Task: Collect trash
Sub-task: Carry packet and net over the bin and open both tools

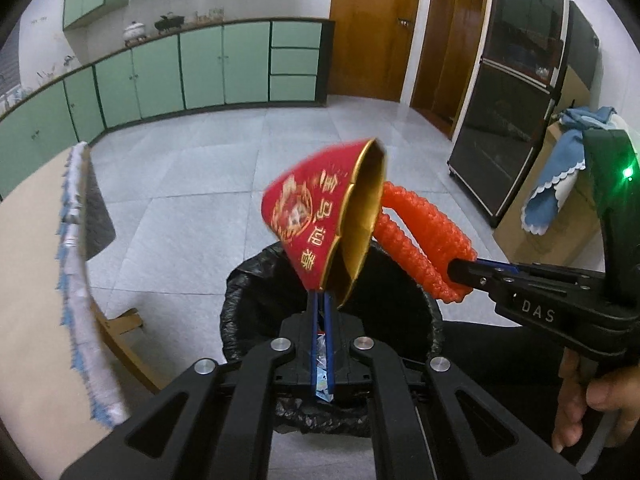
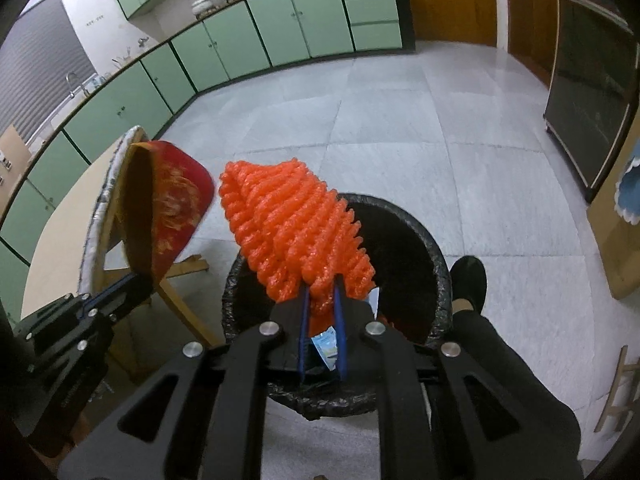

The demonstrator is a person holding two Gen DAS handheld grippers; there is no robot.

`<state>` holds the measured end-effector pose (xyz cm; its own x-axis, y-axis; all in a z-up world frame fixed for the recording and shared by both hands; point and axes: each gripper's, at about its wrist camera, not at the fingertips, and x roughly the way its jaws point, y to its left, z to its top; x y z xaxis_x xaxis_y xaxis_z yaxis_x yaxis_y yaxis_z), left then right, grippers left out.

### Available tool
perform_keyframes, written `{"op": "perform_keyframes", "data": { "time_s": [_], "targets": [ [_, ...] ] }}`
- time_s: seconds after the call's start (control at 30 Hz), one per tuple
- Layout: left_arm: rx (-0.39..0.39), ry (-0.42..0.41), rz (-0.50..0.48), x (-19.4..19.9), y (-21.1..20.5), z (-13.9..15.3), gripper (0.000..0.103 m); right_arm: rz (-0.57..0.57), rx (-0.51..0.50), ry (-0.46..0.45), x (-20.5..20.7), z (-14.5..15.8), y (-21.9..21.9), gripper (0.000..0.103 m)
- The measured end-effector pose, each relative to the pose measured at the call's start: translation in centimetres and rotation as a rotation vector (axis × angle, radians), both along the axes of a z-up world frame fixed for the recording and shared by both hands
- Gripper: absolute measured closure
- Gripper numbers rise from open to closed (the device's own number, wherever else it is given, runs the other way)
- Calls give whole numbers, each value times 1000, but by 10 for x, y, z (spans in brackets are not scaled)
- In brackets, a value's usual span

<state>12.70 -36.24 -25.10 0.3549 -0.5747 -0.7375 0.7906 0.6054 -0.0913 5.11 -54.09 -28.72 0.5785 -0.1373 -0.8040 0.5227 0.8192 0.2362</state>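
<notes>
A red paper bowl [image 1: 316, 216] with gold print and a gold inside hangs tilted above the black-lined trash bin [image 1: 256, 280]. My left gripper [image 1: 320, 296] is shut on the bowl's rim. The right gripper [image 2: 322, 292] is shut on the lower end of an orange foam net [image 2: 292, 224], which also hangs over the bin [image 2: 432, 248]. The left wrist view has the net [image 1: 424, 236] right beside the bowl, with the right gripper [image 1: 460, 272] coming in from the right. In the right wrist view the bowl [image 2: 176, 208] is on the left. A blue-and-white wrapper [image 2: 326, 348] lies inside the bin.
A round wooden table [image 2: 60, 240] with a fringed cloth edge stands left of the bin. A person's black shoe [image 2: 468, 280] is beside the bin's right side. Green cabinets [image 1: 200, 68] line the far wall, and a dark glass cabinet [image 1: 504, 120] and a cardboard box [image 1: 552, 216] stand to the right.
</notes>
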Motion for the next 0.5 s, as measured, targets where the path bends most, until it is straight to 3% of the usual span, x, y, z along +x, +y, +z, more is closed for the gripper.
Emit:
{"op": "perform_keyframes", "data": {
  "time_s": [0.13,0.33,0.4,0.47,0.5],
  "targets": [
    [25,39,-5,9,-12,-17,92,-11,8,22,5,-9,-11,88],
    [41,51,-2,15,-19,-27,91,-19,15,40,7,-14,-14,82],
    [41,51,7,15,-17,-28,86,-13,14,46,8,-15,-12,81],
    [39,48,28,16,-13,-27,70,-8,14,46,9,-16,-11,78],
    [36,46,35,17,-11,-26,68,-7,12,45,9,-15,-11,78]
  ]
}}
